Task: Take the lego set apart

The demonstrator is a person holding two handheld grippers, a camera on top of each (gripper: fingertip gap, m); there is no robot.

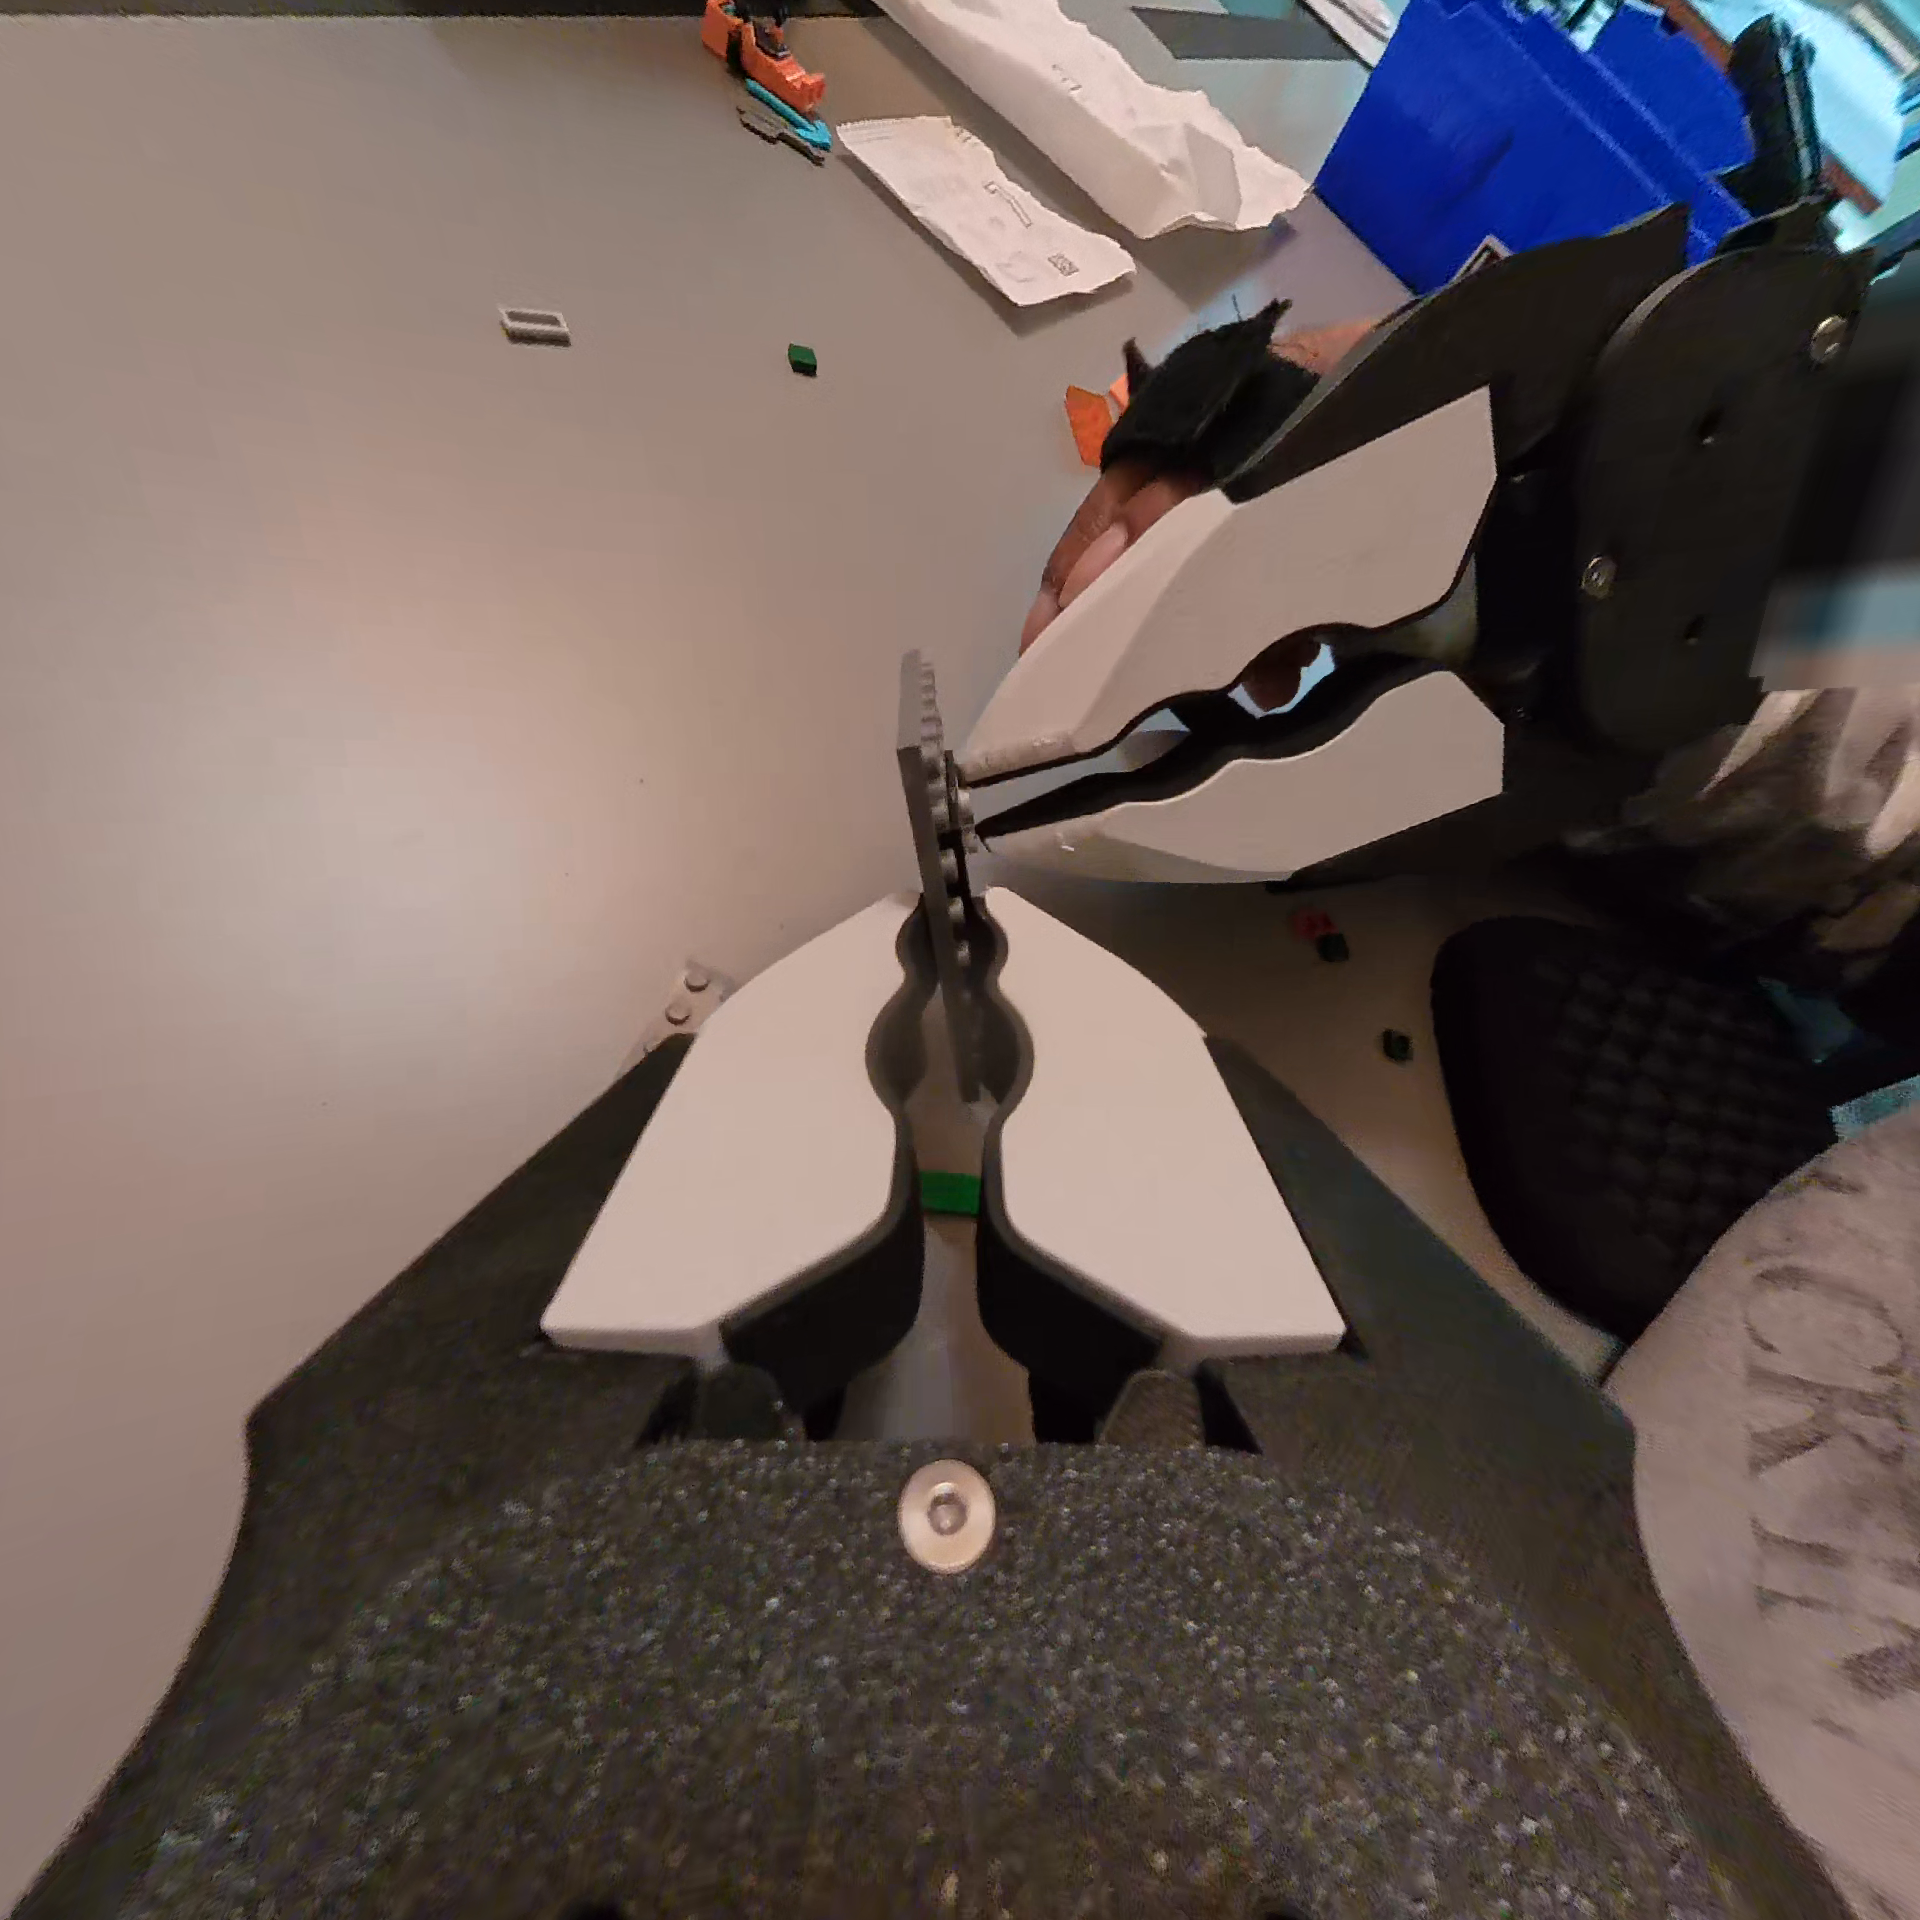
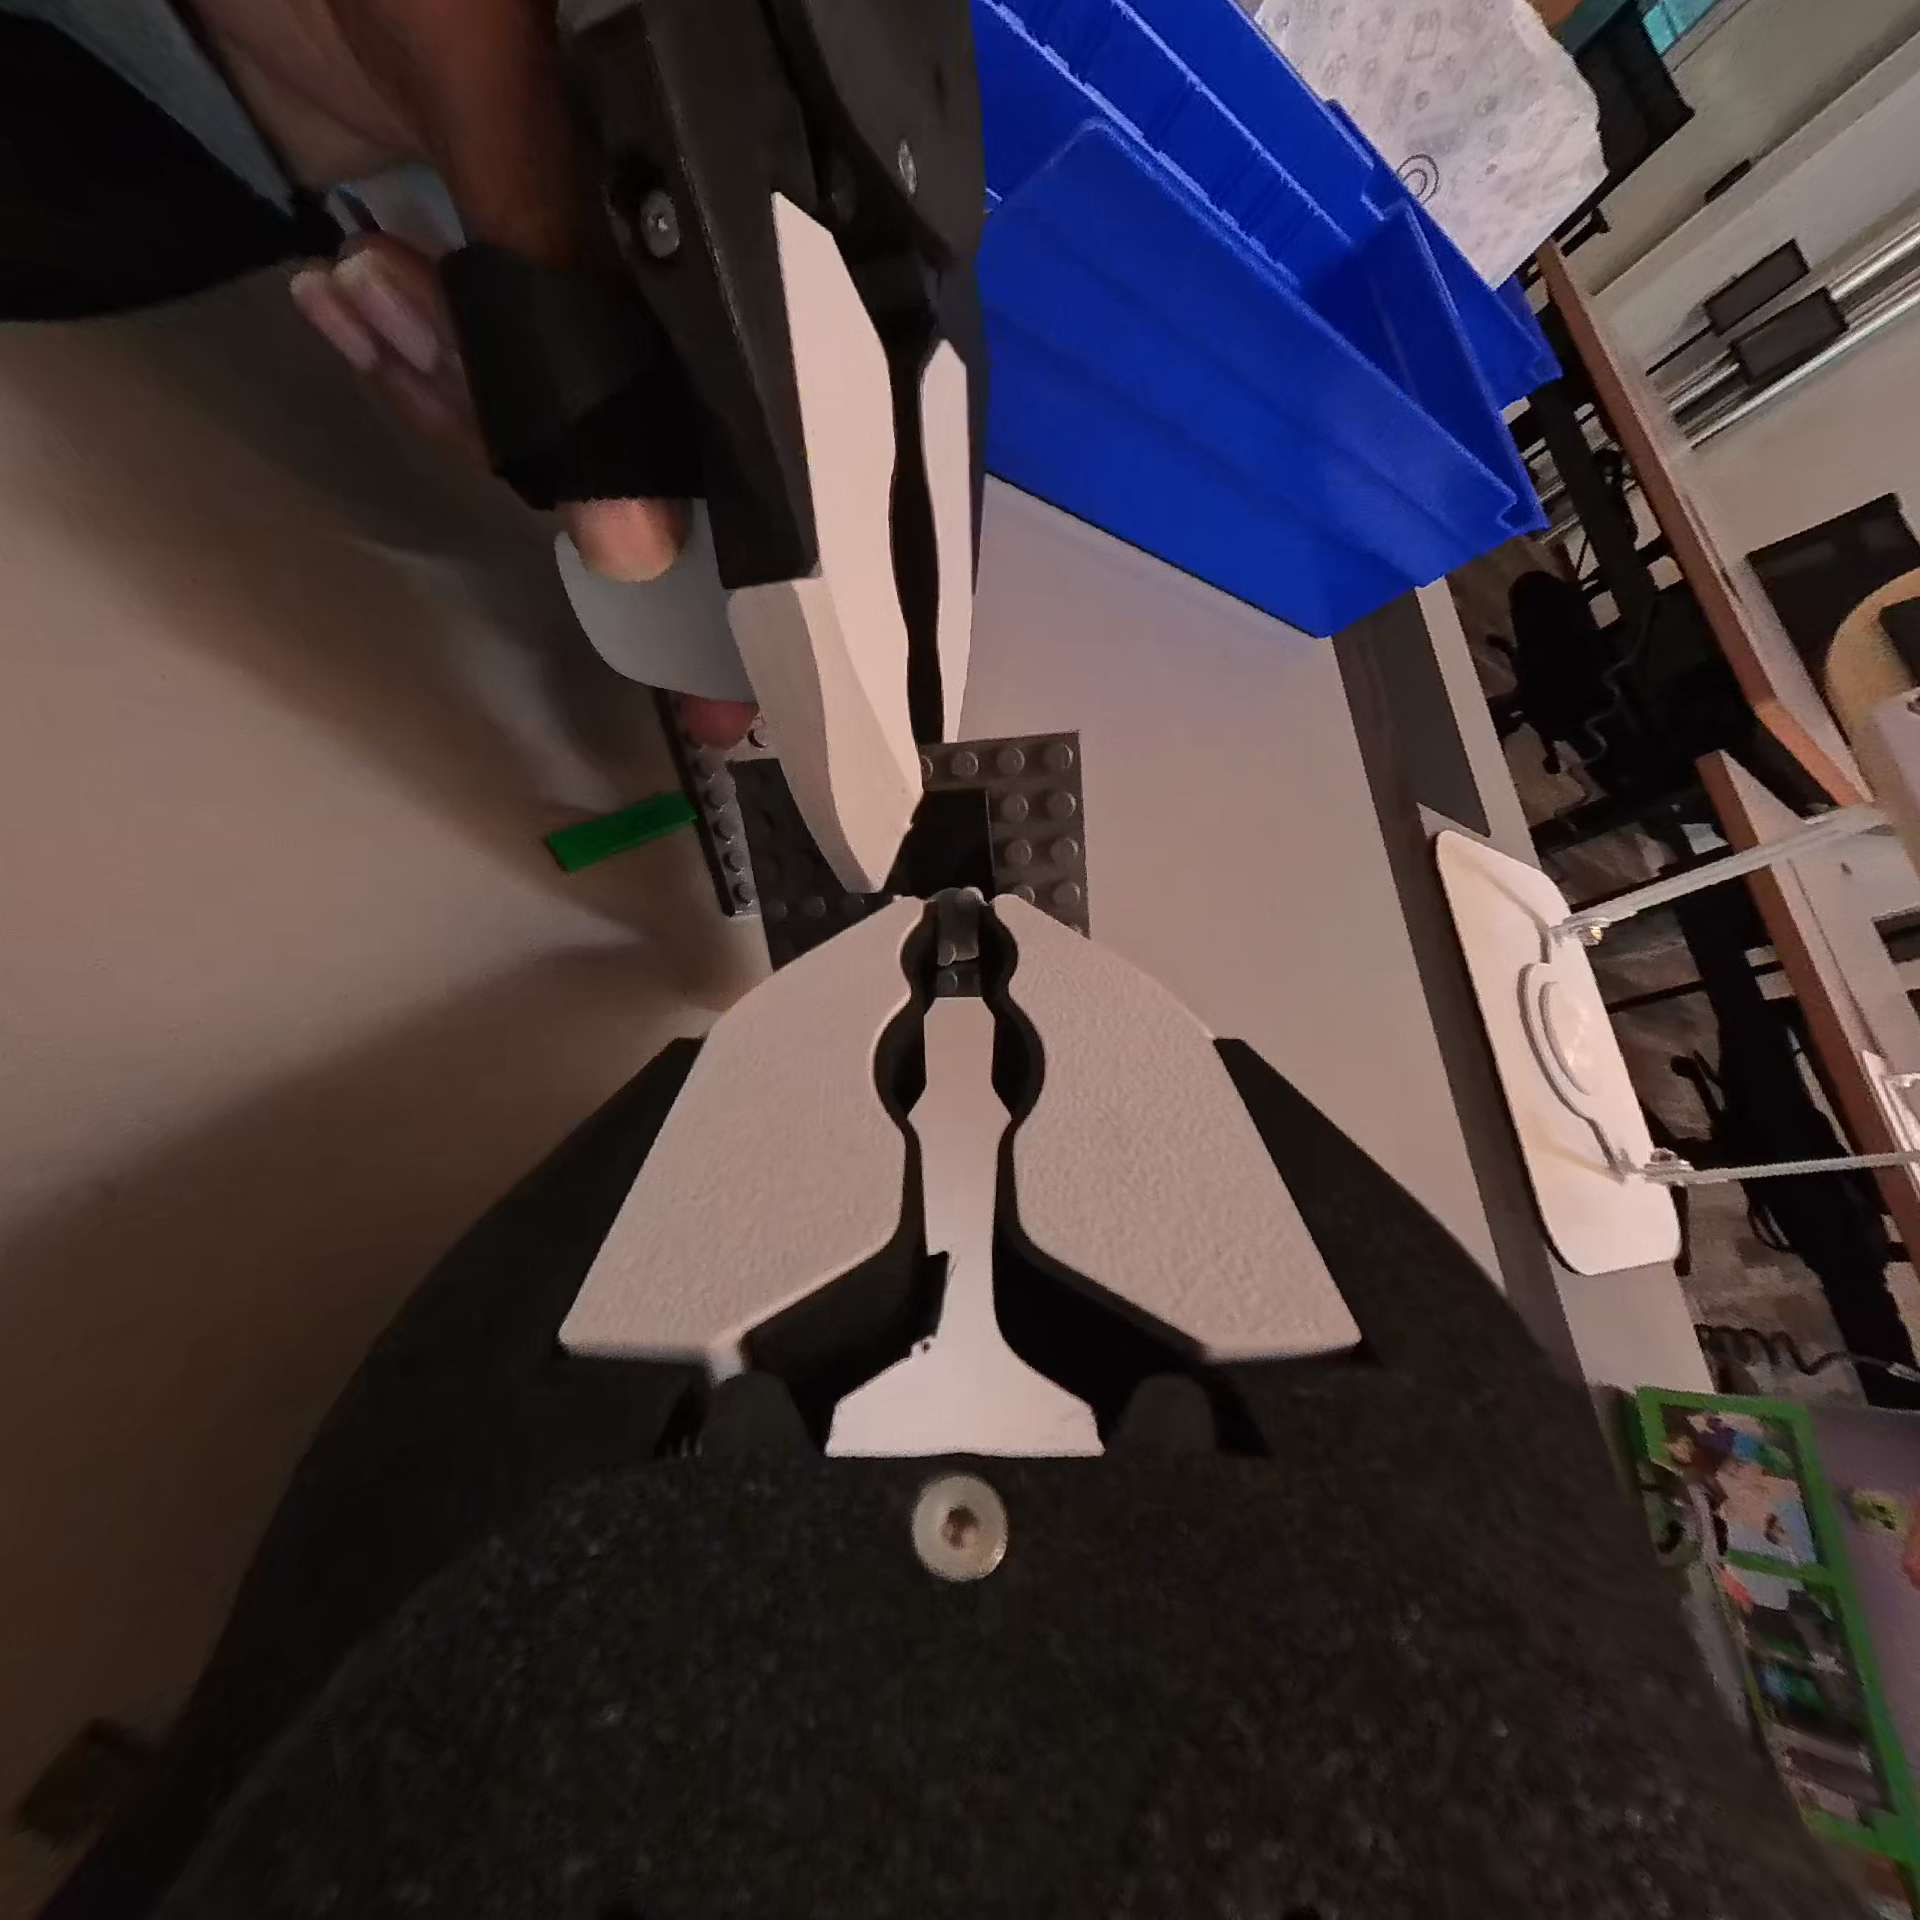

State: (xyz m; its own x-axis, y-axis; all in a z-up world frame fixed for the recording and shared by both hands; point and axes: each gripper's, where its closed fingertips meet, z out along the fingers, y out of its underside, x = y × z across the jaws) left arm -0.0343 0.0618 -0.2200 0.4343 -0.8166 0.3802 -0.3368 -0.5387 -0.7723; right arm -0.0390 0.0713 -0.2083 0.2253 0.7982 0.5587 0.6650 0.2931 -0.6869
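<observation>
Left gripper (image 1: 951,914) is pinching the grey plate (image 1: 935,821) edge-on, fingers pressed onto it, holding it up off the table (image 1: 364,675), studs facing right. Right gripper (image 1: 971,800) is coming in from the right, its fingers nearly together and nipping a small piece (image 2: 956,930) that's sitting on the studded face. From the right wrist view that piece looks like a small dark-grey part between the tips; can't tell its exact shape.

Step in hand, as I read it: popping that small part off the plate.

How to do it well:
- keep the left grip firm and low on the plate so it isn't pivoting
- right tips are only catching the part's edge, so I'd seat them deeper before pulling
- tilt the part off, rolling away from the studs, rather than pulling straight
- risk: the plate twisting out of the left fingers, or the part flicking away

Loose bits are already lying on the table: green tile (image 1: 802,360), light-grey plate (image 1: 534,325), orange build (image 1: 764,57) at the far edge, papers (image 1: 987,213) near it, blue bins (image 2: 1226,343) at far right
</observation>
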